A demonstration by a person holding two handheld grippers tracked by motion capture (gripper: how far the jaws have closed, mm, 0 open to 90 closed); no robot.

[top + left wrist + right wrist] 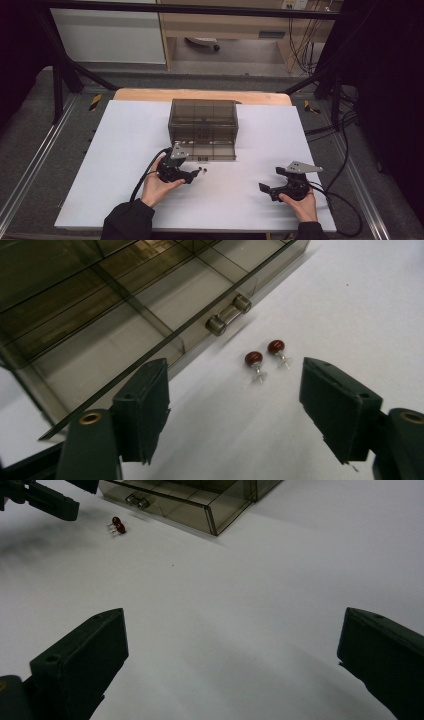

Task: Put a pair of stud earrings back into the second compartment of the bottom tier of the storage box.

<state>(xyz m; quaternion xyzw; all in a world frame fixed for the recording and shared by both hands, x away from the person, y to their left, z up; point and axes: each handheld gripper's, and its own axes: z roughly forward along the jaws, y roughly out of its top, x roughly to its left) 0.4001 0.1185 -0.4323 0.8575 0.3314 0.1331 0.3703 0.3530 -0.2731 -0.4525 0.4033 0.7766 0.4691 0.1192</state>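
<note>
L gripper [235,415] is hovering low over the white worktop [125,165], jaws apart, nothing betw. them. Two red-capped pins [264,359] are lying side by side just ahead of its tips, near the handle of the smoky drawer box [100,305], drawer pulled out. R gripper [232,665] is resting wide, empty, well apart.

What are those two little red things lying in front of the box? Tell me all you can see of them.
The two red studs look like small earrings or pins: each has a glossy, dark red, rounded head on a thin metal post with a small clear piece at its end. They lie side by side on the white table, close together, just in front of the smoky plastic box's open drawer and its handle. Nothing grips them; the left gripper has its fingers spread short of them.
</note>
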